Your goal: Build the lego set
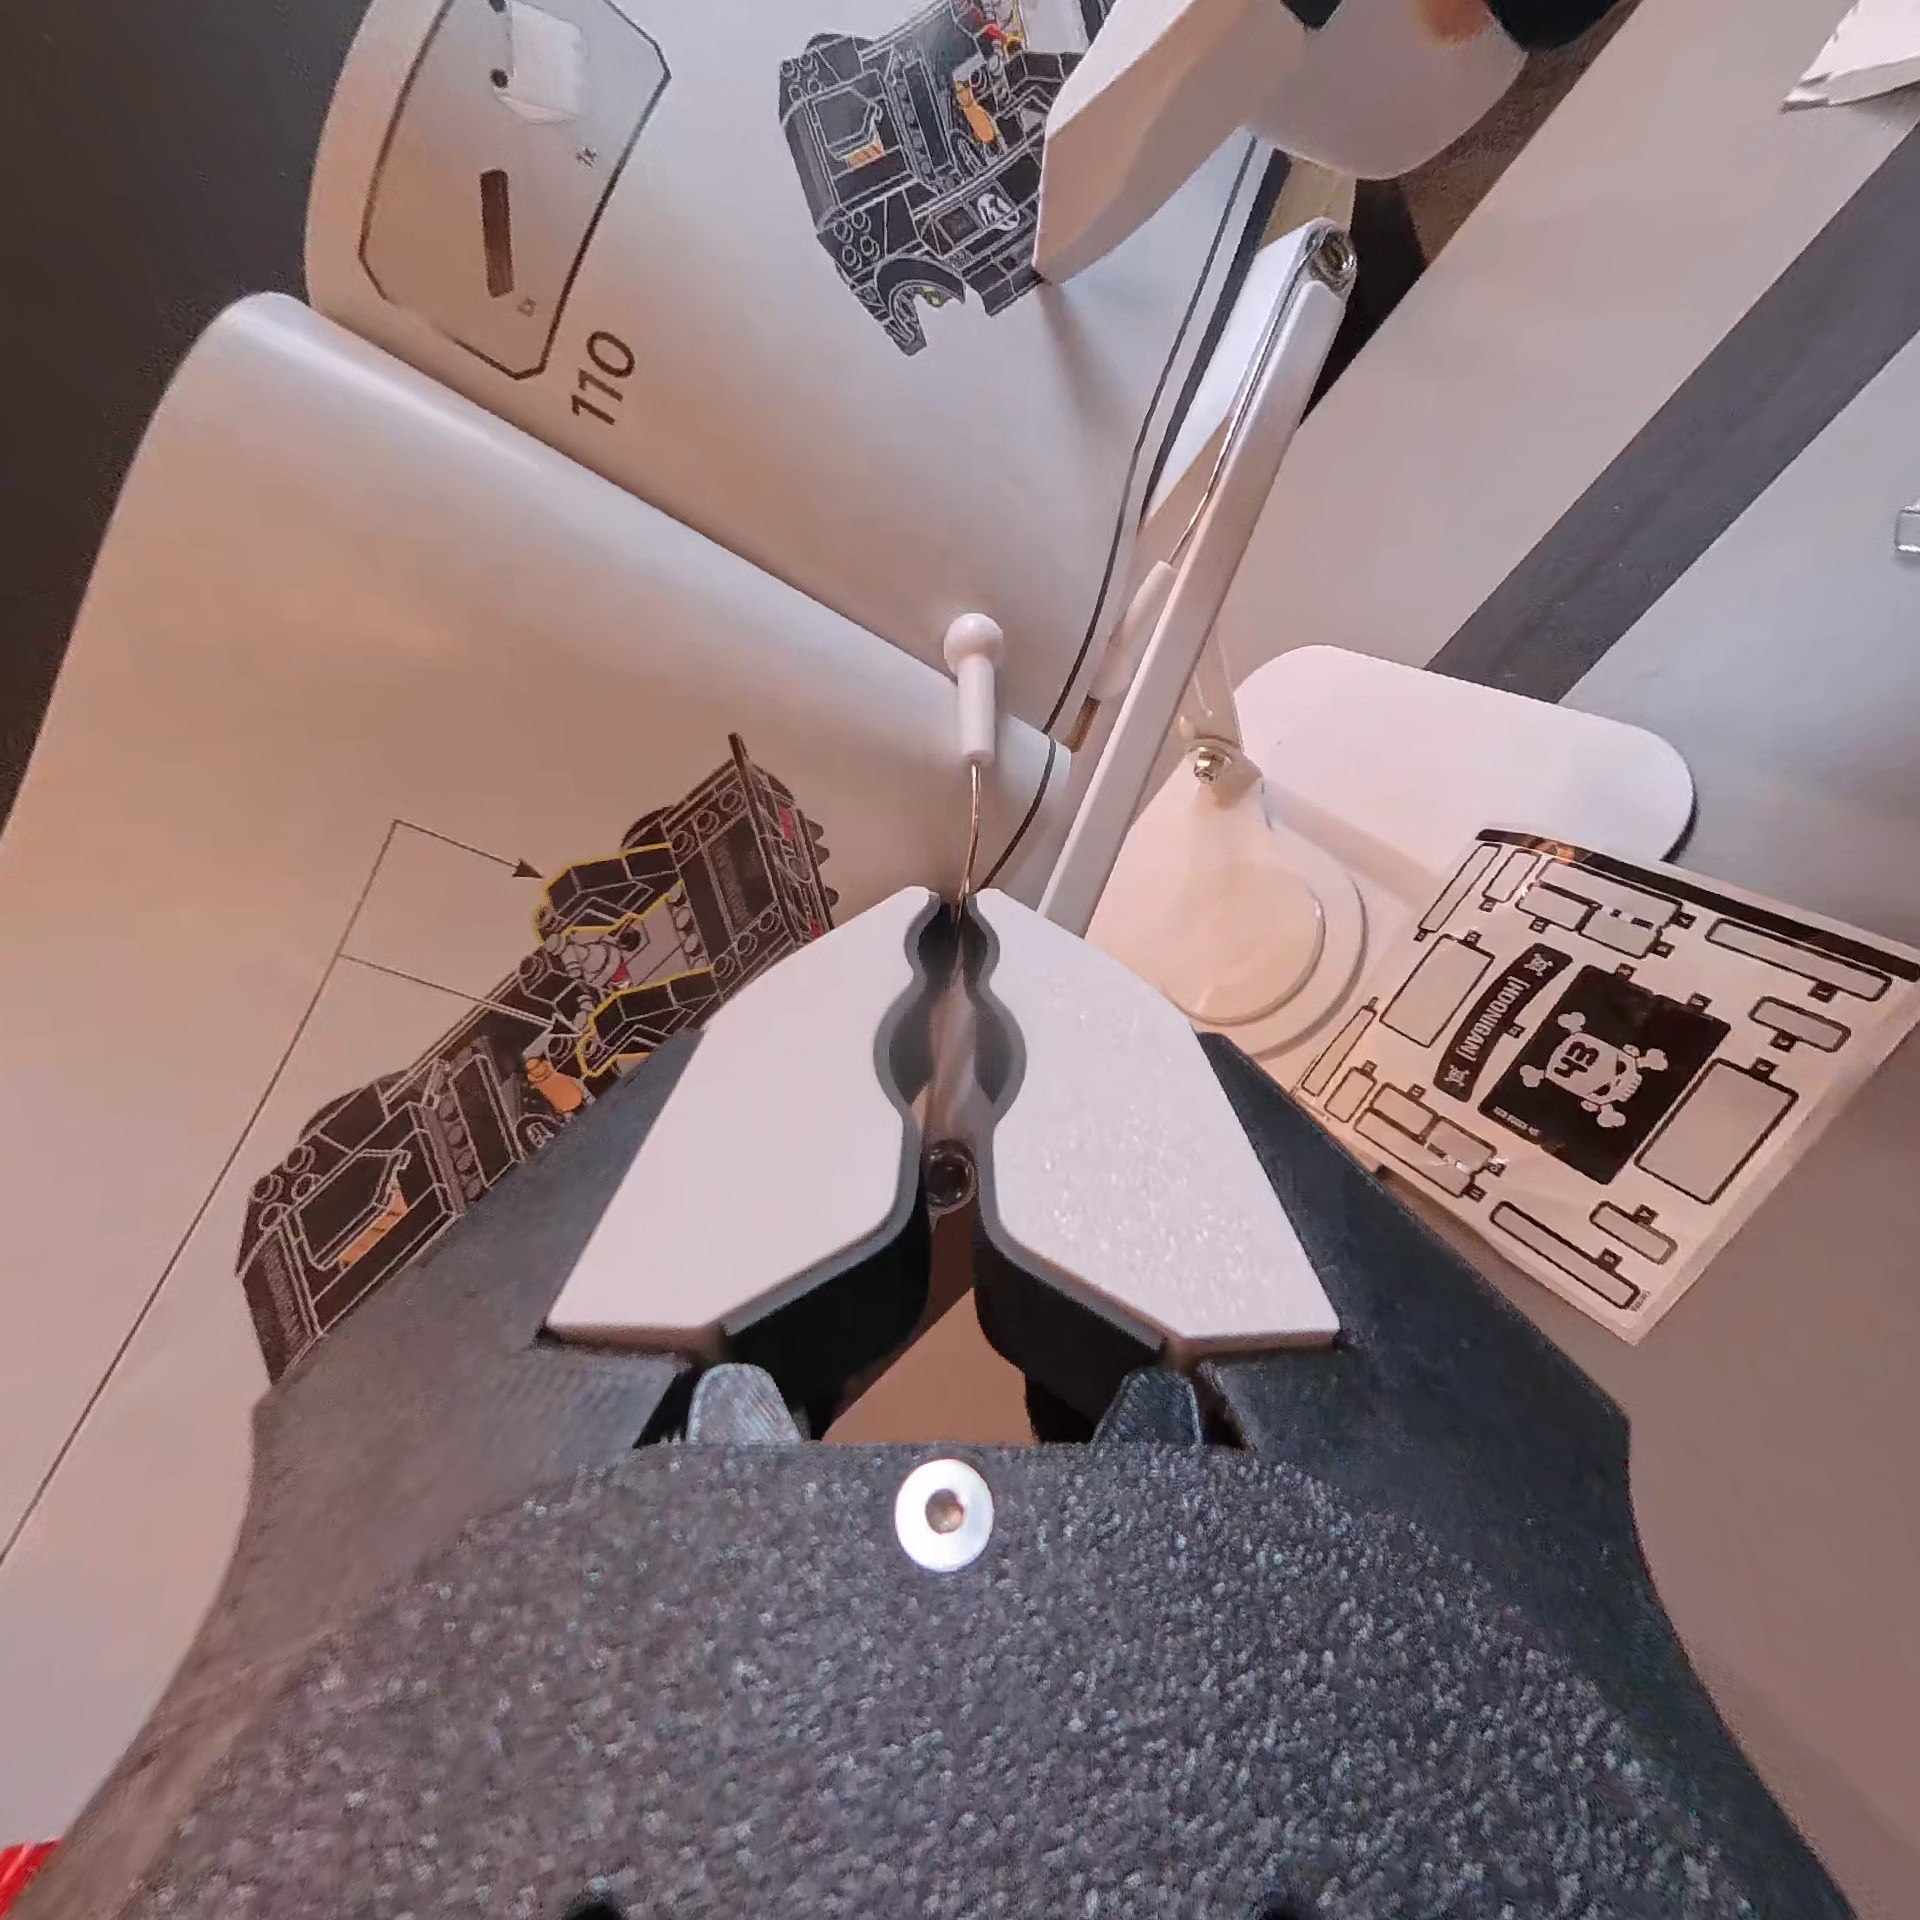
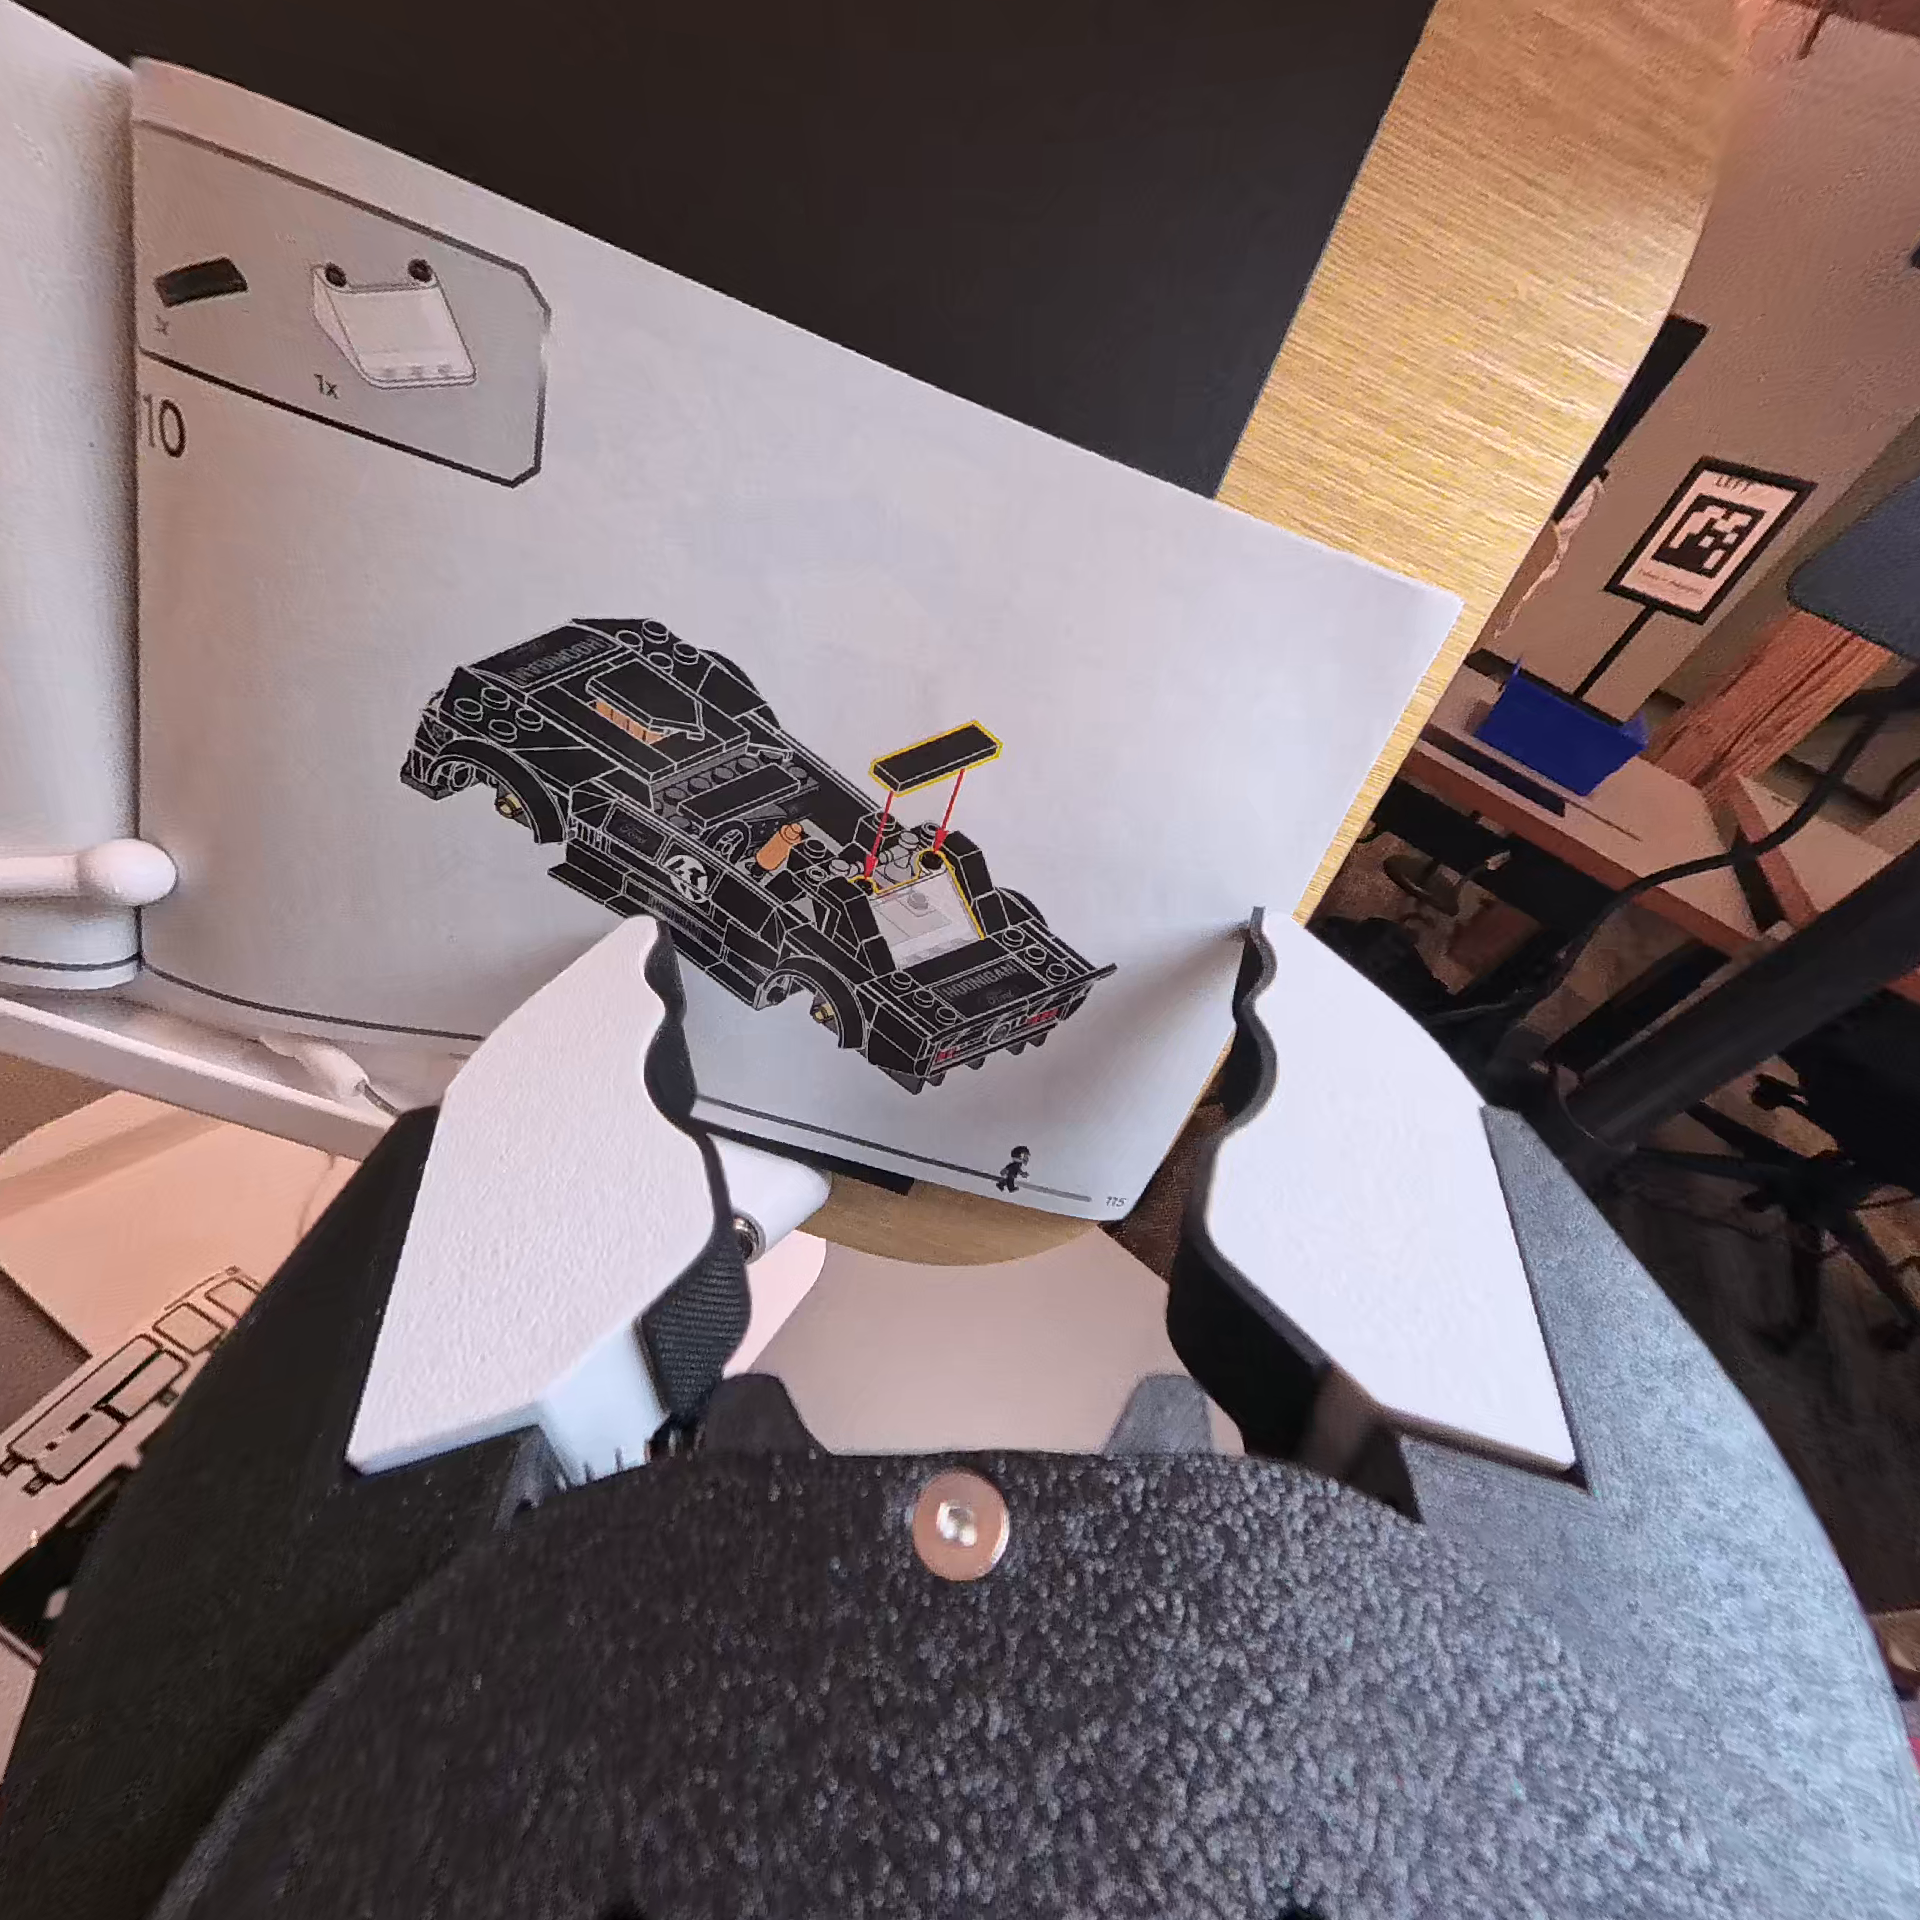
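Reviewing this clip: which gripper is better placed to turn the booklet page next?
Probably right: the right gripper is open, jaws astride the booklet page. The left gripper is shut on the stand's wire clip.

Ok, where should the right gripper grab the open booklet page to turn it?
Take the page by its free lower right corner, coming from the right edge: it stands upright and loose there, while the white clip holds its left side. The right gripper is open.

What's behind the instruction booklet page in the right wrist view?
Above the booklet page a dark wall, beside it a tan textured panel. What sits directly behind the page is covered.
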`<act>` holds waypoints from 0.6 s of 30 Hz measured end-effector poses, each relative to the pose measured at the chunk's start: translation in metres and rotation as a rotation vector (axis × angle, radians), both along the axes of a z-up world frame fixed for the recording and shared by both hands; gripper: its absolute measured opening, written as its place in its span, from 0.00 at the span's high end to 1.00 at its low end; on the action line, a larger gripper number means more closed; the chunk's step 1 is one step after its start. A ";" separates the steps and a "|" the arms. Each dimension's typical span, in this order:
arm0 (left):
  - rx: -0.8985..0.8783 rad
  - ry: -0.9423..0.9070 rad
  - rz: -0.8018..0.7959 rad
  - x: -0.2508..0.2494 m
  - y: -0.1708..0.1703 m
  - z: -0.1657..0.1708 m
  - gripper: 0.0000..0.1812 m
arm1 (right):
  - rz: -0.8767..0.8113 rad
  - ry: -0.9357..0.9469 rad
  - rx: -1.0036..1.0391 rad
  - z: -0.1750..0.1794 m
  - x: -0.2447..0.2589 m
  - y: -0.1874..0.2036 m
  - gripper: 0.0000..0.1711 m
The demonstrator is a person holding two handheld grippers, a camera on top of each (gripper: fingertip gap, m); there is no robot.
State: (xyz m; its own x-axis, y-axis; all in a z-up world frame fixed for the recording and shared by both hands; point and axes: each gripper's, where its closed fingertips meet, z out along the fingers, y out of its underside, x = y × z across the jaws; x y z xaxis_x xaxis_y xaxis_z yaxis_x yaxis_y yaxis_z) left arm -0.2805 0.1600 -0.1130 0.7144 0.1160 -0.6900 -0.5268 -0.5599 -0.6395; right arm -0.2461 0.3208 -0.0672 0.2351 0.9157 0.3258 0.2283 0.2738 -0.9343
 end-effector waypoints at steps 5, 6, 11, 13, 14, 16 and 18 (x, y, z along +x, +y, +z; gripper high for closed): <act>0.029 -0.011 -0.016 0.002 -0.002 0.000 0.98 | 0.063 0.003 -0.024 0.010 0.003 0.005 0.44; 0.028 -0.001 -0.013 0.001 -0.002 0.000 0.98 | 0.086 -0.005 -0.035 0.012 0.003 0.005 0.45; 0.038 -0.004 -0.018 0.002 -0.004 0.001 0.96 | 0.085 -0.022 -0.059 0.022 0.009 0.025 0.34; 0.052 -0.001 -0.019 0.001 -0.004 0.001 0.96 | 0.135 -0.057 -0.154 0.015 0.003 0.030 0.34; 0.057 -0.004 -0.019 0.001 -0.004 0.001 0.95 | 0.183 -0.090 -0.218 0.008 -0.002 0.029 0.35; 0.067 -0.016 -0.013 0.001 -0.005 0.002 0.94 | 0.334 -0.139 -0.391 -0.004 -0.007 0.016 0.48; 0.076 -0.030 -0.010 0.001 -0.008 0.003 0.91 | 0.349 -0.119 -0.450 -0.004 -0.004 0.016 0.54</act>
State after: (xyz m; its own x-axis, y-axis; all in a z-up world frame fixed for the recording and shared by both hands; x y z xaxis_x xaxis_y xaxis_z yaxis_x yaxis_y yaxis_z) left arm -0.2794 0.1523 -0.1098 0.7362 0.1602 -0.6575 -0.5116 -0.5042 -0.6957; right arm -0.2505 0.3365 -0.0711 -0.1203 0.9868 -0.1081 0.3066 -0.0667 -0.9495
